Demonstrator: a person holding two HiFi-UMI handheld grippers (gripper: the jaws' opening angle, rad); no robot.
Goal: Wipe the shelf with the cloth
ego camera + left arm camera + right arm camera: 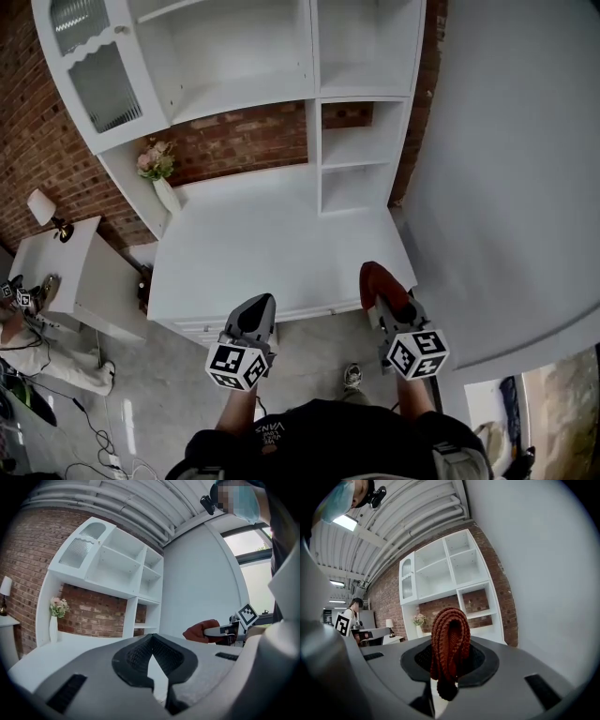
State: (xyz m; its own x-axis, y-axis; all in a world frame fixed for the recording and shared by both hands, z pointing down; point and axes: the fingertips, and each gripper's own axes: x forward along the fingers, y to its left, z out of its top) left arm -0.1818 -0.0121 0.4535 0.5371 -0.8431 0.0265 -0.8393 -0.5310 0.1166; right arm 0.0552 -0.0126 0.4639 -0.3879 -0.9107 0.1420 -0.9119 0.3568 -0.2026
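Head view: my left tongs (pixel 260 305) and right tongs (pixel 373 274) hover off the worktop's (pixel 262 244) front edge, well short of the shelf (pixel 244 94).

Left gripper view: the left tongs are pressed together, with nothing between them.

Right gripper view: the right tongs pinch the red cloth (pixel 450 634) in a narrow fold. Dragged hard along the shelf, it could slip out, I reckon.

Shelf (pixel 246 92) top cut off at upper edge; cloth (pixel 378 279) clamped end hidden inside right claw (pixel 386 302).

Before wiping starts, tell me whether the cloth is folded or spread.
Folded. The rust-red cloth stands doubled into a thick loop, pinched between the right gripper's jaws; no flat sheet hangs loose.
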